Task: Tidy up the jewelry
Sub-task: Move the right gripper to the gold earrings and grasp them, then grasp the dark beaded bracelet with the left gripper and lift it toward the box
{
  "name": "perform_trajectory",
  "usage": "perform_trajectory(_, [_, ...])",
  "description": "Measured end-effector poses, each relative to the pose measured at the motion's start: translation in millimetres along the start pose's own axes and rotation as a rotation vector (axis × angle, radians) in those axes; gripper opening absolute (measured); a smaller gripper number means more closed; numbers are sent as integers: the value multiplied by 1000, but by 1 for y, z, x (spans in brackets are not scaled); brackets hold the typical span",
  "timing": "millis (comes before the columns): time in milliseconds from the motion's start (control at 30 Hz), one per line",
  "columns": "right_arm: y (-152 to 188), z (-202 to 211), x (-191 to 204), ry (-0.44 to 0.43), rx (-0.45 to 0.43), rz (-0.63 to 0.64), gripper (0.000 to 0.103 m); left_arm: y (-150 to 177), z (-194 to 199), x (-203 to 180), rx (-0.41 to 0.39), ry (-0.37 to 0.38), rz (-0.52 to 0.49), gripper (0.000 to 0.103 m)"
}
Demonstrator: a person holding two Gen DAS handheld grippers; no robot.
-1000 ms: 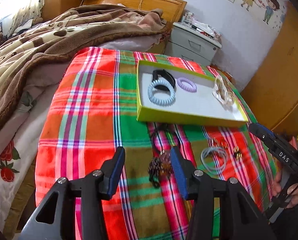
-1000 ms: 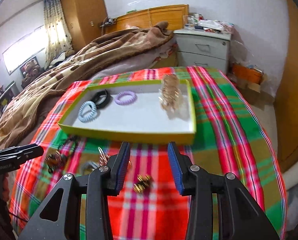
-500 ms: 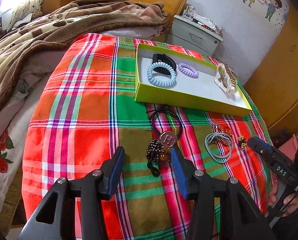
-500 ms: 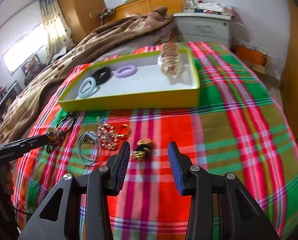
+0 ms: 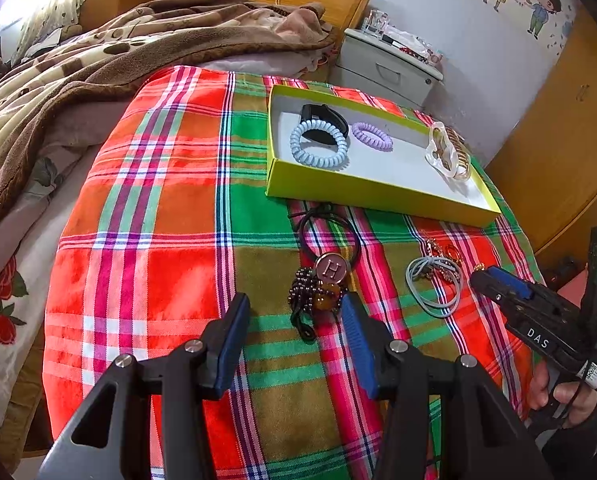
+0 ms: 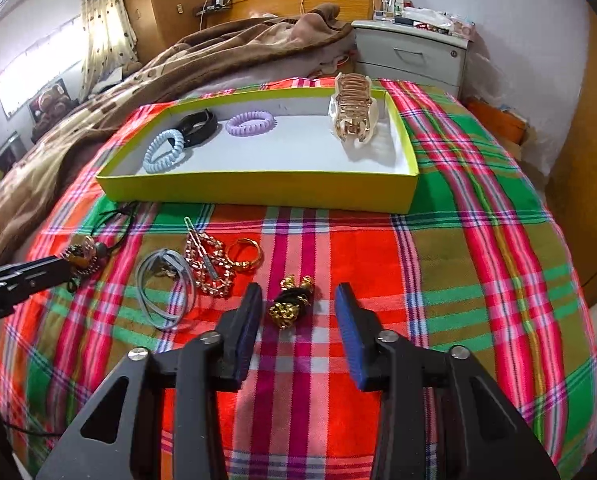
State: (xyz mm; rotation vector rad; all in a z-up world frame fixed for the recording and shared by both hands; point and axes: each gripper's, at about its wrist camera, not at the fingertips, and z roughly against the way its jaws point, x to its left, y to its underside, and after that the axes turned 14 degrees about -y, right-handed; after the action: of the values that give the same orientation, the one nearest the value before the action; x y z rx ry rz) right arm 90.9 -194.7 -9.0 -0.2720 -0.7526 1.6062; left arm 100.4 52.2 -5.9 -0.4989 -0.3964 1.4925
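Both grippers wide open on my end, nothing held. Left gripper point(image 5: 294, 316) sits low over the plaid cloth point(image 5: 146, 216), its jaws either side of the beaded hair tie point(image 5: 312, 300) with the round "H" charm point(image 5: 332, 269); the tie's black loop point(image 5: 326, 232) runs out toward the far side, stopping just short of the box. Right gripper point(image 6: 298, 312) frames the black-and-gold ornament point(image 6: 292, 304), which lies between the fingertips; can't tell if either pad touches it. Left of that ornament: gold ring point(image 6: 248, 254), gold chain with a hair clip point(image 6: 210, 264), then the grey elastic band point(image 6: 162, 288). Yellow-green box point(image 6: 258, 192) sits at the far side of the cloth, white inside. In it: blue spiral tie point(image 6: 165, 151) at far left, overlapping the black band point(image 6: 198, 123), lilac spiral tie point(image 6: 250, 122) mid-box, gold-and-clear claw clip point(image 6: 352, 114) at the right end. Bed with brown blanket point(image 5: 78, 64) lies left and beyond, grey nightstand point(image 6: 414, 54) by the far wall.
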Motion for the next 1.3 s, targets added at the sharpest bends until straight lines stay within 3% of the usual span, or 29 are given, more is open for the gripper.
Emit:
perform_trajectory(100, [0,1,-1,-11,0,-1,18,0,-1,-2,2,1,-4,50])
perform_trajectory(900, [3,20,-19,-34,-70,-78,17,-7,-12,-23,-3,-56,-57,50])
perform_trajectory(1100, [4,21,-21,-37,-72,-85,17,-8,-13,-24,2,-53,-50,29])
perform_trajectory(1300, [4,22,-20,-35,-77,-84,17,-5,-10,-22,3,-53,-47,29])
